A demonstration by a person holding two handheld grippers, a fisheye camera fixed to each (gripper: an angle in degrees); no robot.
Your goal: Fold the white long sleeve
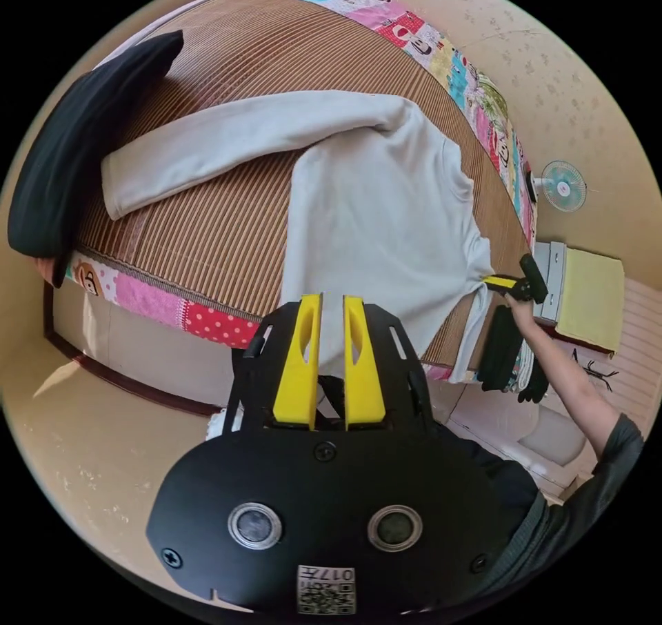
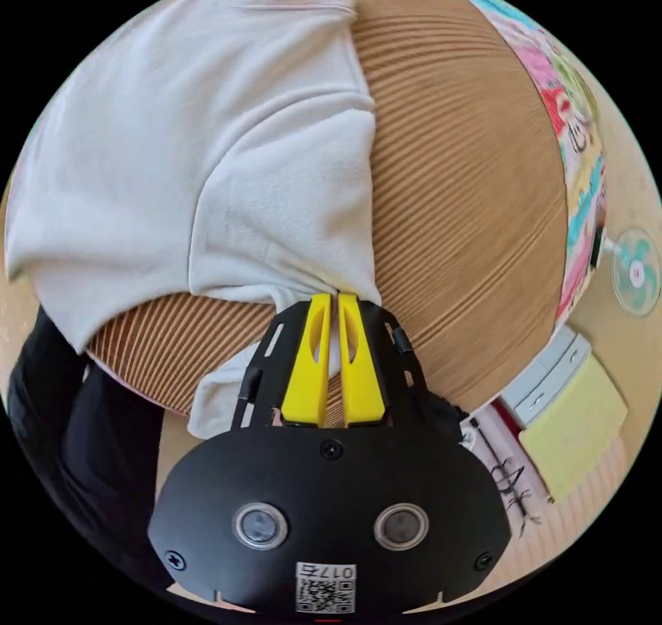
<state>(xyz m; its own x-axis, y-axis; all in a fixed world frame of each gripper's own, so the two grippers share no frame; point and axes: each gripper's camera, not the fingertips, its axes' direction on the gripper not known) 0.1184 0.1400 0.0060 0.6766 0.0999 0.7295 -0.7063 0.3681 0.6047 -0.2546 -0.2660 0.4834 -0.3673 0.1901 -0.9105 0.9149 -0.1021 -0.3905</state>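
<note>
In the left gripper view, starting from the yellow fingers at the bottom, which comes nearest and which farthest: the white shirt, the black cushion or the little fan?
1. White shirt: just beyond the left gripper, on the striped mat.
2. Little fan: far right, past the bed's edge.
3. Black cushion: upper left, at the bed's far corner.
Fan and cushion are too close to call.

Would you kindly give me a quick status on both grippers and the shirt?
Left gripper shut on white long sleeve shirt at its hem. Right gripper shut on a bunched edge. Shirt flat on bamboo mat; black garment off to one side.
</note>
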